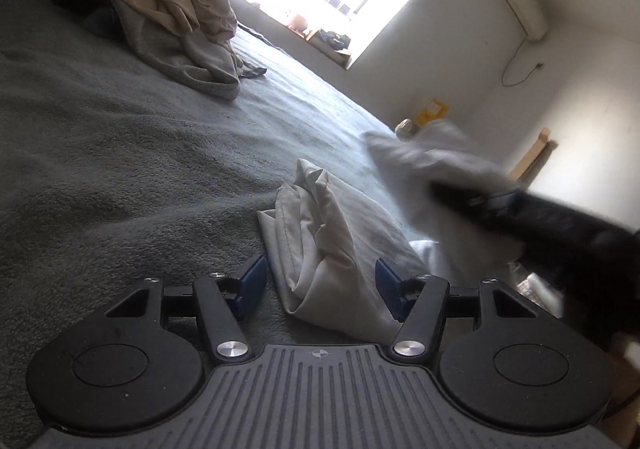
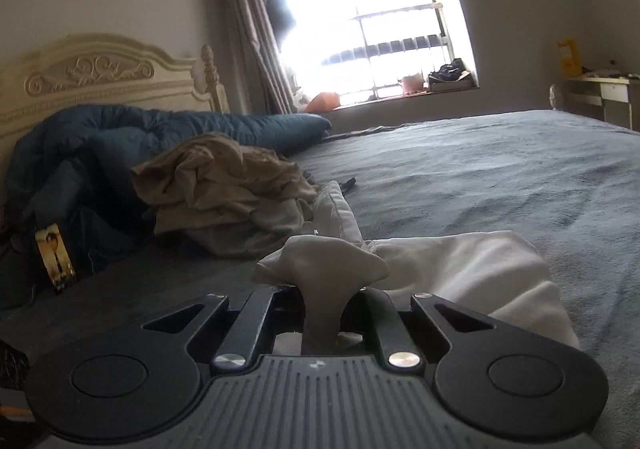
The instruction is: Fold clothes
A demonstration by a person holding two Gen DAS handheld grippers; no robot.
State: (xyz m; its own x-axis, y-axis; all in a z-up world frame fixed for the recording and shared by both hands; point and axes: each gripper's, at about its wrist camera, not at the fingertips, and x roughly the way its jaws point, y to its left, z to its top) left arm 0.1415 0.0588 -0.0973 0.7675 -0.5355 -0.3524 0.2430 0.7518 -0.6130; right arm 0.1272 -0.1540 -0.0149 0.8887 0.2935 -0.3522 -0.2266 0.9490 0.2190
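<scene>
The right claw (image 2: 322, 313) is clamping a bunched corner of the crumpled white cotton garment (image 2: 472, 277), the cloth mushrooming out above its closed jaws while the rest is trailing off to the right across the grey fleece-covered bed (image 2: 500, 177). The left claw (image 1: 320, 281) is standing open, its blue pads (image 1: 252, 277) sitting on either side of a rumpled ridge of the same white garment (image 1: 316, 233), not pressing on it. In the left wrist view the right claw's dark body (image 1: 540, 217) is showing up blurred on the right, with white cloth around it.

My read: this is the spreading-out step, getting two corners in hand before any fold is made. To do it well, the left claw is wanting a single clean edge rather than this thick wad, so sliding forward to the seam of the ridge and closing there looks smarter than biting the whole bunch. Once both are gripping, pulling the two apart and laying the cloth flat on the open stretch of bed should take out the creases.

Worth watching: the heap of beige and grey crumpled clothes (image 2: 224, 193) is lying near the headboard side, with the dark blue quilted duvet (image 2: 168, 129) behind it. Keeping the white piece well clear of that heap is going to stop it snagging another garment.
</scene>
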